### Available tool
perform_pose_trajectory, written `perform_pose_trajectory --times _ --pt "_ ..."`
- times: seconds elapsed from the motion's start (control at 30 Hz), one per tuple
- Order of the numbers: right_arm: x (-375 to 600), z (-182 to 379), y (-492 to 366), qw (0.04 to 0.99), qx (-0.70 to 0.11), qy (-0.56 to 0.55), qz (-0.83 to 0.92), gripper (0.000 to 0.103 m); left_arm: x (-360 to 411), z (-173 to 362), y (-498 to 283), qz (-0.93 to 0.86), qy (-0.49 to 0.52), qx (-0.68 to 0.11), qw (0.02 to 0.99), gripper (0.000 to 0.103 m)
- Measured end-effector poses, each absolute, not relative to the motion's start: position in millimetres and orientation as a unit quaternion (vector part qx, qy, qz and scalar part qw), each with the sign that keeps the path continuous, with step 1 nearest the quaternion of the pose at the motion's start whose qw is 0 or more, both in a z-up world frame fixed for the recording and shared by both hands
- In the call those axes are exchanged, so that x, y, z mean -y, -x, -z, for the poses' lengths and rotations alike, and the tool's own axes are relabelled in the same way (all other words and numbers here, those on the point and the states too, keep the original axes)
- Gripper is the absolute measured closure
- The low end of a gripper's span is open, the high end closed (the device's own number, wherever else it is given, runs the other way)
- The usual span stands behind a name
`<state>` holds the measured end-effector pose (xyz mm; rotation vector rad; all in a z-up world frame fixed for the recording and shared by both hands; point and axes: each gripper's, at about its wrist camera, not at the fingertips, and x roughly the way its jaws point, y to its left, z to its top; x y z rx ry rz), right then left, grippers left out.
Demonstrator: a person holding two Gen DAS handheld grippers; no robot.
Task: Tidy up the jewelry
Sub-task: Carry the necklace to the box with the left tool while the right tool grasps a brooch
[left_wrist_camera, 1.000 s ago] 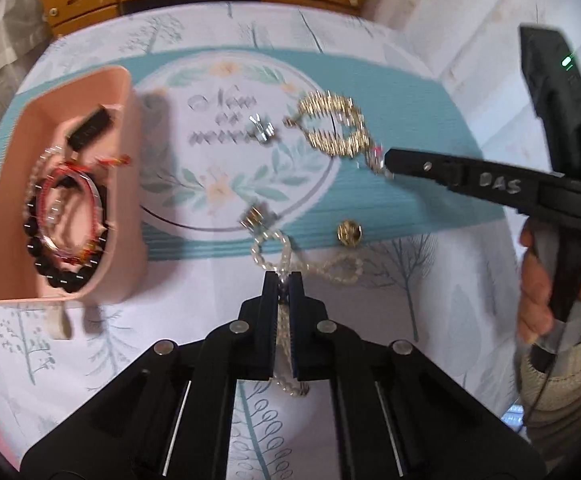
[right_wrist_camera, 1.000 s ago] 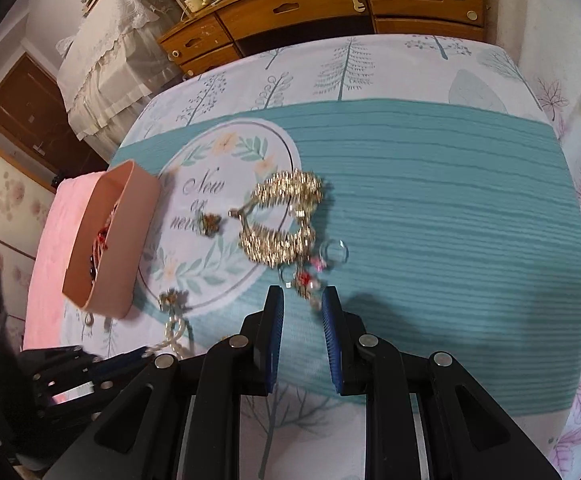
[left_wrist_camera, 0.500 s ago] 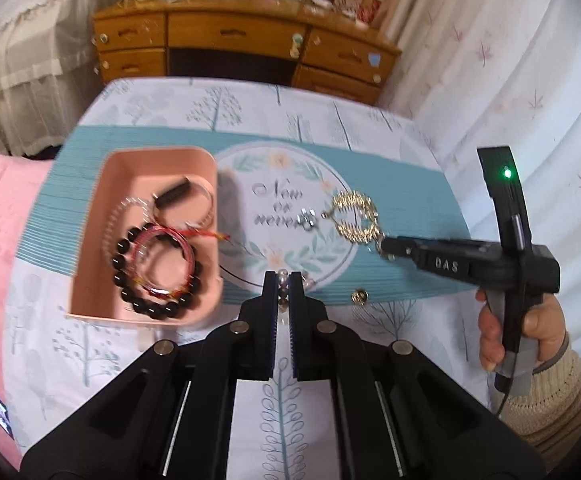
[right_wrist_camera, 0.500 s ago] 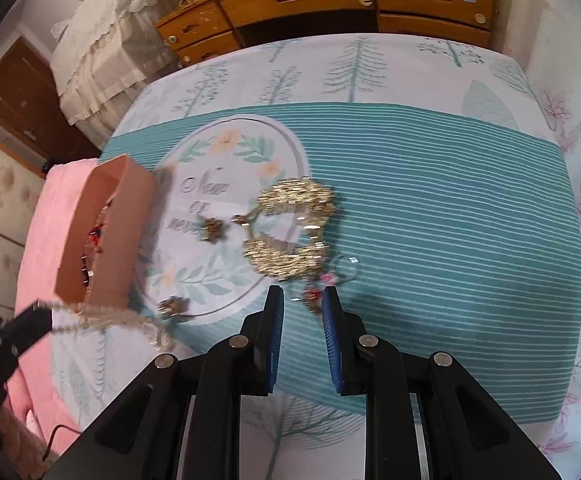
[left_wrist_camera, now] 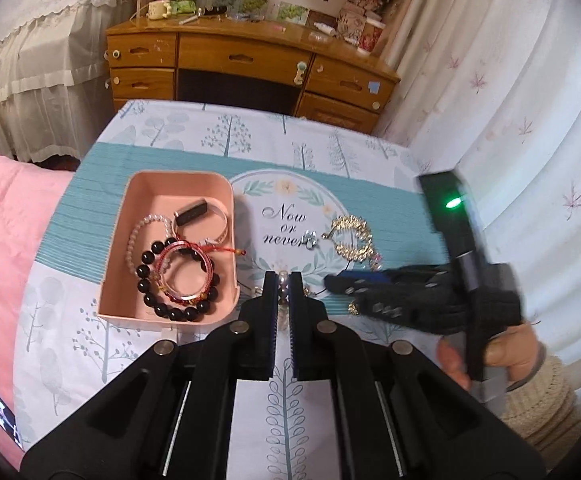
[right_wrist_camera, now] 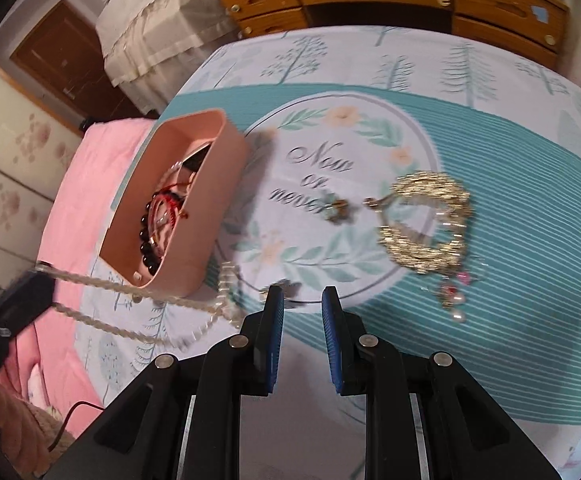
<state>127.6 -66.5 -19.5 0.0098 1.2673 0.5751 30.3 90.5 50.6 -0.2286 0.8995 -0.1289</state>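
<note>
My left gripper (left_wrist_camera: 283,278) is shut on a pearl necklace (right_wrist_camera: 90,280), whose strands stretch taut from the gripper (right_wrist_camera: 30,292) down to the tablecloth beside the pink box (right_wrist_camera: 210,184). The box (left_wrist_camera: 232,248) holds several bracelets, among them a black bead one (left_wrist_camera: 146,280). My right gripper (right_wrist_camera: 302,300) hangs over the near edge of the round placemat print, its jaws slightly apart with nothing between them; it is blurred in the left wrist view (left_wrist_camera: 350,292). A gold necklace (right_wrist_camera: 426,224), a small charm (right_wrist_camera: 336,212) and a pearl-and-red dangle (right_wrist_camera: 452,296) lie on the mat.
A teal striped placemat (left_wrist_camera: 402,216) covers the tree-print tablecloth. A wooden desk (left_wrist_camera: 246,60) stands behind the table, a pink blanket (left_wrist_camera: 2,260) lies at the left, and a white curtain (left_wrist_camera: 530,120) hangs at the right. A small gold piece (left_wrist_camera: 353,309) lies under the right gripper.
My left gripper has risen and tilted up, lifting the pearl necklace off the cloth. My right gripper has slid left, away from the dangle toward the placemat's near edge.
</note>
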Motion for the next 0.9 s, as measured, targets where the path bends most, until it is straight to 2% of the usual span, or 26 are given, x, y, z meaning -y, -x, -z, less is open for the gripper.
perform_pose_trajectory --times 0.63,0.9 --pt "16 50 -135 0.742 -0.616 0.04 -0.261 0.083 -136 -178 -12 0.022 0.087 -0.317 0.944 0.1" --pt "3 52 -134 0.746 -0.613 0.055 -0.255 0.083 -155 -190 -18 -0.002 0.088 -0.315 0.945 0.1"
